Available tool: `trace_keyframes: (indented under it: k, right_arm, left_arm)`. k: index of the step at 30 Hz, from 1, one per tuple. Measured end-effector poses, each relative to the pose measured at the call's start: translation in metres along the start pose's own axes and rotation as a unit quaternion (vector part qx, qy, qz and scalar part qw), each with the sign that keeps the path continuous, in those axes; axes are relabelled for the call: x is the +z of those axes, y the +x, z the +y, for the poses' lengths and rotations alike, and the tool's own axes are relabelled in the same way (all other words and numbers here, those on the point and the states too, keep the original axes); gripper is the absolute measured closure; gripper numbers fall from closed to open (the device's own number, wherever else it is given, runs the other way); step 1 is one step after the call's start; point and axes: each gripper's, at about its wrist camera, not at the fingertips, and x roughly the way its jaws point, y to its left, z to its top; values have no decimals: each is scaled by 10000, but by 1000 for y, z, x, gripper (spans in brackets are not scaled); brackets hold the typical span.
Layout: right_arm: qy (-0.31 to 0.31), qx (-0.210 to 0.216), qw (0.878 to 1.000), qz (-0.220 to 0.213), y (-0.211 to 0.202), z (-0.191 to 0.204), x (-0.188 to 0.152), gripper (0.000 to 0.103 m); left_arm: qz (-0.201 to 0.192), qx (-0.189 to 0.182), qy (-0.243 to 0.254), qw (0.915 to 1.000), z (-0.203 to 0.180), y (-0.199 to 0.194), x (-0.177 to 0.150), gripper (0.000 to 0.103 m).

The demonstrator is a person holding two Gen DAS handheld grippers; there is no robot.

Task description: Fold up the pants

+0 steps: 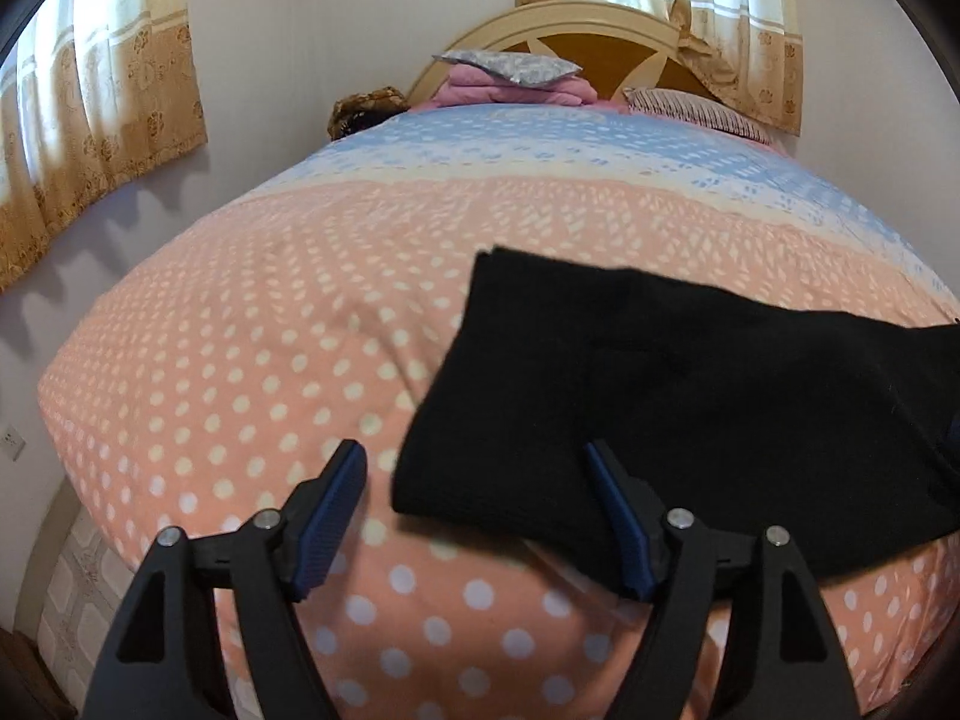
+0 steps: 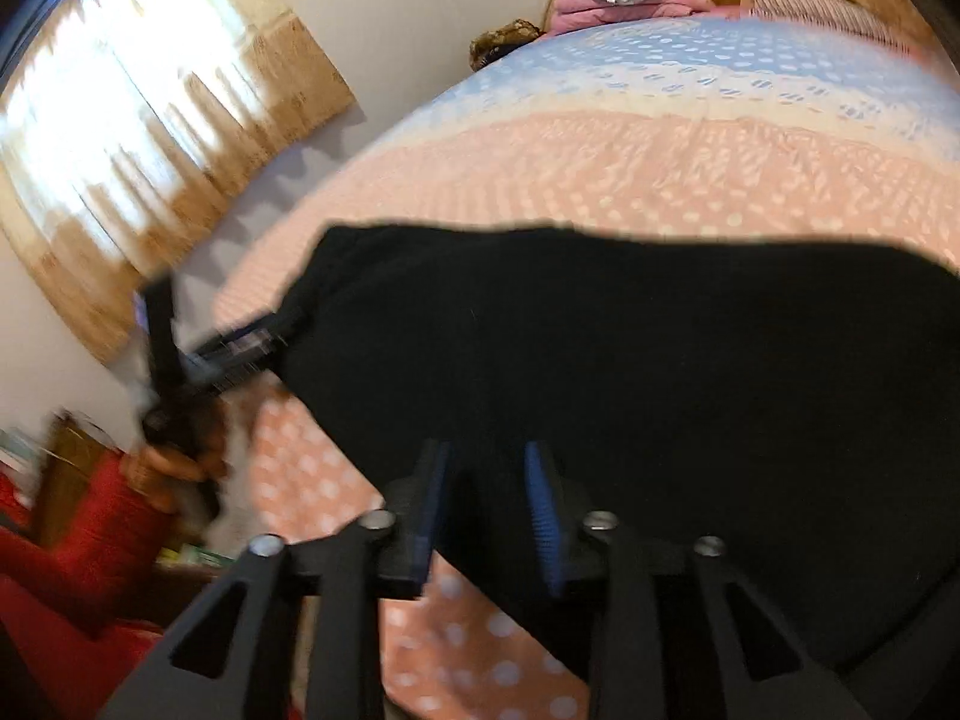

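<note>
Dotted bedspread (image 1: 240, 360), curtains (image 1: 90, 138) (sunlit), headboard (image 1: 600, 30)

Daylight is entering through the curtains (image 1: 90, 138), which are glowing and casting scalloped shadows on the wall beneath. The left wrist view is staying fairly sharp, with fisheye bending swelling the bed (image 1: 240, 360) and dark vignetting rounding the corners. The right wrist view is smearing with motion blur, strongest at its left edge. The pants (image 2: 600, 360) are reading as featureless black.

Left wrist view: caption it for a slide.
Open left tongs hover at the near corner of black pants lying flat on a polka-dot bedspread.
</note>
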Motion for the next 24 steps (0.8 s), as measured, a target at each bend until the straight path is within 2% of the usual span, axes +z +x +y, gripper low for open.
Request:
trace_keyframes:
  k: [2, 6, 9, 13, 15, 17, 19, 24]
  right_arm:
    - [-55, 53, 9997, -240, -16, -4, 20, 58]
    - [-530, -290, 9966, -555, -21, -4, 61, 58]
    - [-670, -308, 9970, -254, 8, -14, 89, 58]
    - [-612, -471, 9964, 350, 57, -31, 98, 58]
    - [-489, -347, 9956, 716, 74, -32, 89, 58]
    - [-691, -321, 9948, 672, 72, -19, 79, 58]
    - [-856, -296, 9938, 642, 67, -11, 78, 58]
    - [-586, 40, 9955, 740, 91, -20, 91, 58]
  left_arm:
    - [-189, 56, -63, 9998, -4, -11, 12, 26]
    - [-607, -158, -120, 9980, -21, -27, 31, 27]
    - [-642, -391, -146, 9971, -39, -19, 38, 27]
    - [-221, -673, -82, 9975, -55, -2, 17, 27]
    - [-58, -493, 155, 9986, -62, 4, 4, 27]
    - [-266, -382, 425, 9980, -65, 2, -4, 27]
    - [-259, -376, 423, 9981, -64, 1, -2, 26]
    - [-272, -336, 409, 9982, -64, 3, 2, 25]
